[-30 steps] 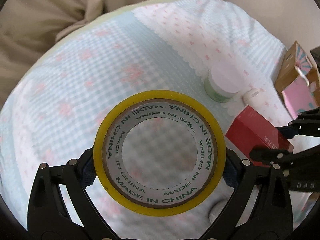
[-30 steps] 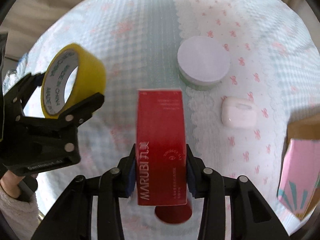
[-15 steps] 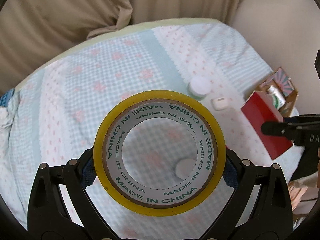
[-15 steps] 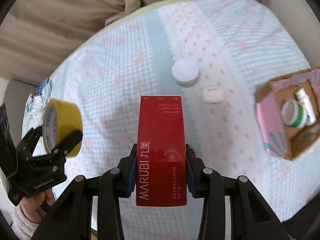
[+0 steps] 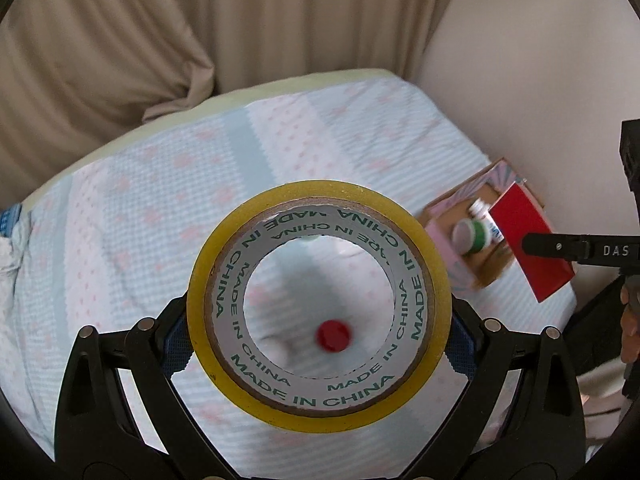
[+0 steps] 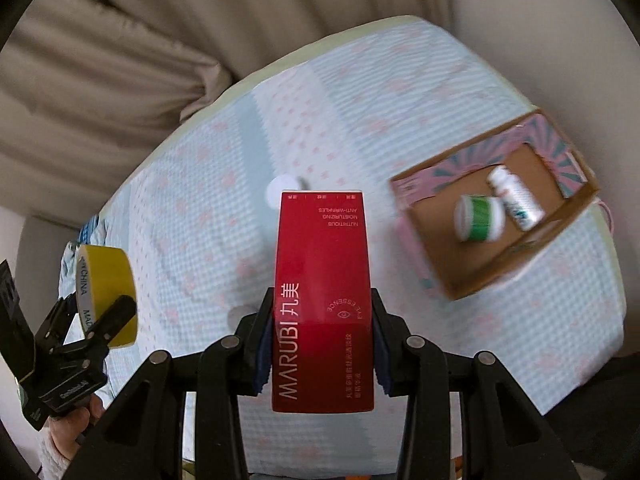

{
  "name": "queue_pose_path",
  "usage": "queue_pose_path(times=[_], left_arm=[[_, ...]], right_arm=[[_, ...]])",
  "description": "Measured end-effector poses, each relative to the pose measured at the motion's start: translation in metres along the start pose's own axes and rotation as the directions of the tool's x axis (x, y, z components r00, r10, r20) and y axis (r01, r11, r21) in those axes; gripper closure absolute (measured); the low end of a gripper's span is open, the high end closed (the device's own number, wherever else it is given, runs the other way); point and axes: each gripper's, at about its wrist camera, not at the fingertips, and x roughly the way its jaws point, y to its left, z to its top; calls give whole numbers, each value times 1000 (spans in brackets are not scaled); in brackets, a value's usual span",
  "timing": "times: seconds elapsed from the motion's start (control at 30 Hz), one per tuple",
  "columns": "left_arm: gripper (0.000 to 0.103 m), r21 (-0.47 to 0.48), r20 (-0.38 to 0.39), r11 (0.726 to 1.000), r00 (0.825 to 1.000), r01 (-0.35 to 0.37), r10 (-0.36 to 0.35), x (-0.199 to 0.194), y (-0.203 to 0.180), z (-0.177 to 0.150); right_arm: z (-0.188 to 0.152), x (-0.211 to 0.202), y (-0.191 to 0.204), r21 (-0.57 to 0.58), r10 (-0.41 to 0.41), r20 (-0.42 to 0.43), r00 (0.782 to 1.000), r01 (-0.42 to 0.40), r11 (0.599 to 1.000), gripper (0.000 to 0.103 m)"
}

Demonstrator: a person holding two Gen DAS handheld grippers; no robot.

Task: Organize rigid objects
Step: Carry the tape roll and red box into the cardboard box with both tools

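Left gripper (image 5: 319, 326): jaws spread wide, clamped on yellow tape roll (image 5: 319, 300), held above the bed (image 5: 140, 208), far left of the cardboard box (image 6: 496, 216). Right gripper (image 6: 322, 340): jaws narrow, gripping red carton (image 6: 322, 300), left of that box, which holds two bottles (image 6: 480, 218).

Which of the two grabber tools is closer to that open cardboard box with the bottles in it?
Right. The right gripper, holding the red carton, hangs beside the cardboard box; the left gripper, holding yellow tape, is across the bed.
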Motion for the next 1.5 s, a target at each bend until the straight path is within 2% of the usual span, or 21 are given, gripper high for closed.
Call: queue_pose_path(times=[0.17,0.4,0.6,0.83,0.97,1.1,1.2,1.33,1.4,1.43,1.47,1.5], left_arm=[[6,-18,-12,1000,1000,13,-13,16,-63,18],[6,-4,-85,998,995,61,-61,82,-156,38],[6,11,-150,995,984,101,-98,144,-219,52],[6,70,-254,988,961,134,-113,225,-281,68],[6,85,-330,986,937,146,-111,270,-301,69],[6,113,-390,982,916,149,-94,298,-313,68],[6,125,-418,981,904,151,-86,309,-315,69],[6,139,-436,980,898,141,-67,312,-316,70],[6,120,-463,982,883,147,-76,314,-315,71],[5,107,-477,982,875,155,-86,315,-314,70],[0,103,-487,982,869,157,-88,314,-313,70],[0,111,-479,982,874,156,-85,308,-314,69]], right_arm=[[23,-20,-69,15,-6,-1,1000,6,1000,65],[65,-26,-167,56,-45,-14,999,46,997,65],[99,0,-232,78,-65,-63,996,70,995,65],[128,43,-279,74,-51,-143,988,62,995,65],[140,72,-297,64,-44,-189,981,57,996,65],[146,95,-311,84,-23,-218,976,42,996,65],[146,105,-317,96,-4,-232,973,27,995,65],[146,111,-318,101,13,-244,970,12,995,65],[145,114,-320,106,19,-254,967,8,994,65],[146,115,-321,103,16,-257,966,11,995,63],[147,115,-321,98,11,-251,968,14,995,58],[148,113,-320,91,4,-235,972,18,996,53]])
